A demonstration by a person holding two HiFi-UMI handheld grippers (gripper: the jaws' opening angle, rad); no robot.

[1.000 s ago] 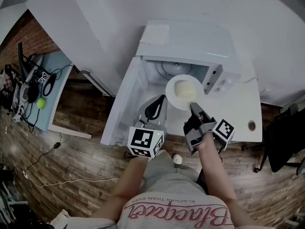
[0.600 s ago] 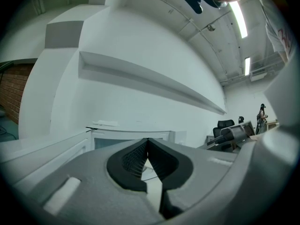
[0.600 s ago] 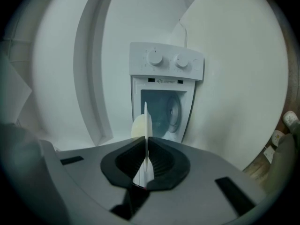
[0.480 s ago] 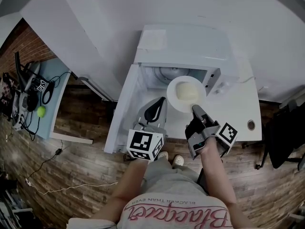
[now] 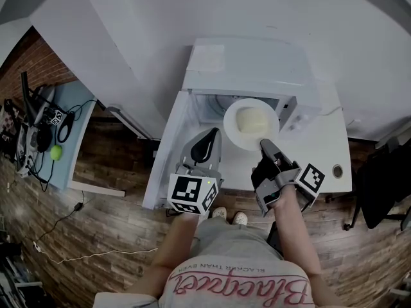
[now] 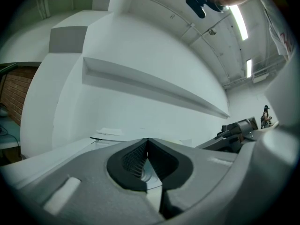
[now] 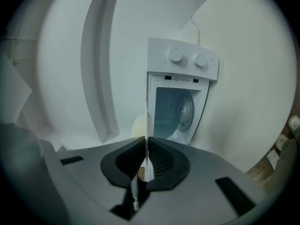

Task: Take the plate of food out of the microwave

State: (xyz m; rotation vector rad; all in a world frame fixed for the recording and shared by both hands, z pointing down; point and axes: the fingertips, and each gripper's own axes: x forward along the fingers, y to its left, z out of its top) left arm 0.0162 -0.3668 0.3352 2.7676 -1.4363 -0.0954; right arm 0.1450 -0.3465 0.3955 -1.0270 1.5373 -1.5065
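White round plate (image 5: 231,128), rim pinched by right tool (image 5: 262,144).

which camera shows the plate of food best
The head view: it looks down on the whole round plate with pale food at the microwave mouth, the right gripper shut on its near rim. The right gripper view shows it only edge-on between the jaws; the left gripper view does not clearly show it.
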